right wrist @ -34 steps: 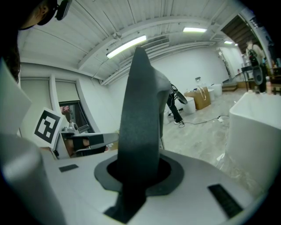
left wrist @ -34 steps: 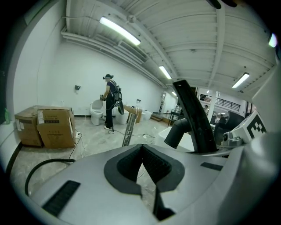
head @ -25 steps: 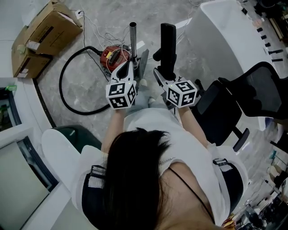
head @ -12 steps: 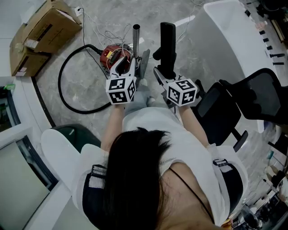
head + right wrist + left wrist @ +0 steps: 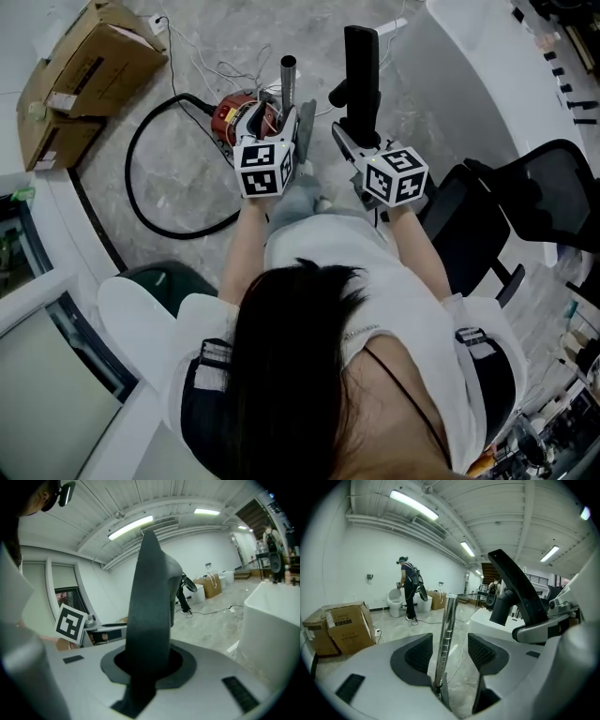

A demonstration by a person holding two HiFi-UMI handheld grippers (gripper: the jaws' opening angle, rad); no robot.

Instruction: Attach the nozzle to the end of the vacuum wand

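Nozzle (image 5: pixel 149 620) staying clamped in right gripper (image 5: pixel 364 142); left gripper (image 5: pixel 449 652) jaws opening off vacuum wand (image 5: pixel 446 630), shaft standing loose between pads (image 5: pixel 419 654); wand losing hold, so joining probably awaiting regrip.

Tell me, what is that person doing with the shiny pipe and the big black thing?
A person holds a gripper in each hand. The right gripper is clamped on the black nozzle, holding it upright. The left gripper has the shiny metal wand between its jaws, but they are opening and not squeezing it. The nozzle is beside the wand, not yet on its end. The red vacuum sits on the floor beyond.
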